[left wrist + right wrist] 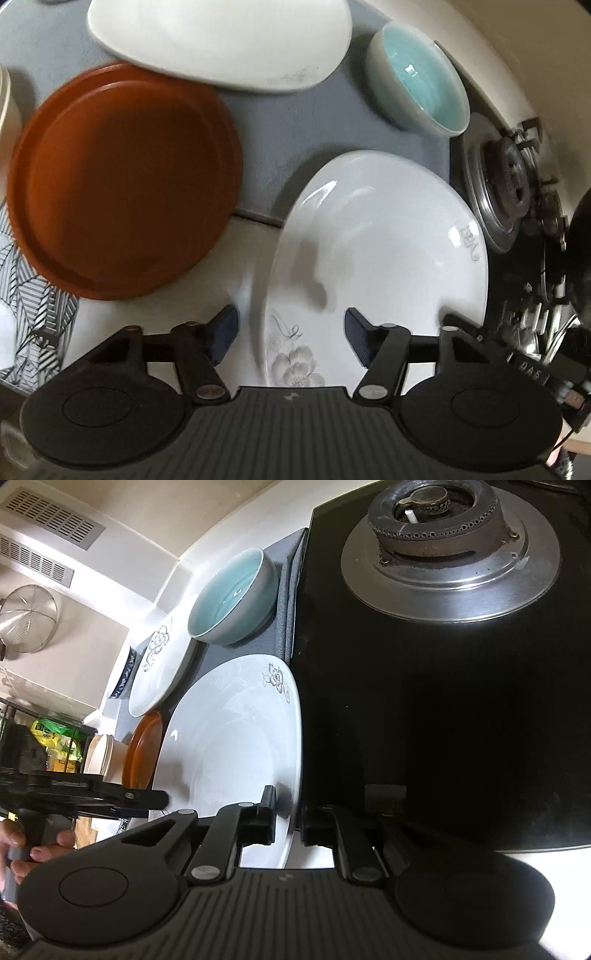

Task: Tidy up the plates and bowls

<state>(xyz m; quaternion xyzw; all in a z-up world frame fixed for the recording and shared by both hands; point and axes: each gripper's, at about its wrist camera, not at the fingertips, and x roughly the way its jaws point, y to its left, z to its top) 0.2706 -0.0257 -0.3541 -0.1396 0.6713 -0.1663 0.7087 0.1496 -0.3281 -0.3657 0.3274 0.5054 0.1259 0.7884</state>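
Glossy white ceramic plate with grey flower print on its rim (pixel 373 236) sits right ahead of the left gripper (pixel 291 341), whose blue-padded jaws stand apart on either side of the plate's near rim, not pressing it. The right gripper (pixel 286 818) is clamped on the same plate (pixel 236 738) at its edge next to the black glass stove top (pixel 443 720); jaws nearly together, rim between them. Ahead-left of the left gripper: round matte brown-orange plate (pixel 122 181). Further ahead: second white flower-print plate (pixel 221 40), partly over the brown one's far edge. Ahead-right: one grey bowl with glossy turquoise inside (pixel 421 77). Count: three plates, one turquoise bowl, plus a blue-and-white patterned bowl (pixel 123 675) behind the far plate in the right wrist view and a cream round container (pixel 101 757), kind unclear. Dishes lie on a grey fabric mat (pixel 291 129). One gas burner with steel ring (pixel 443 542) beyond the right gripper. White letters "DAS" (pixel 530 369) readable on the other gripper's body. A hand (pixel 33 853) grips the left tool's handle.
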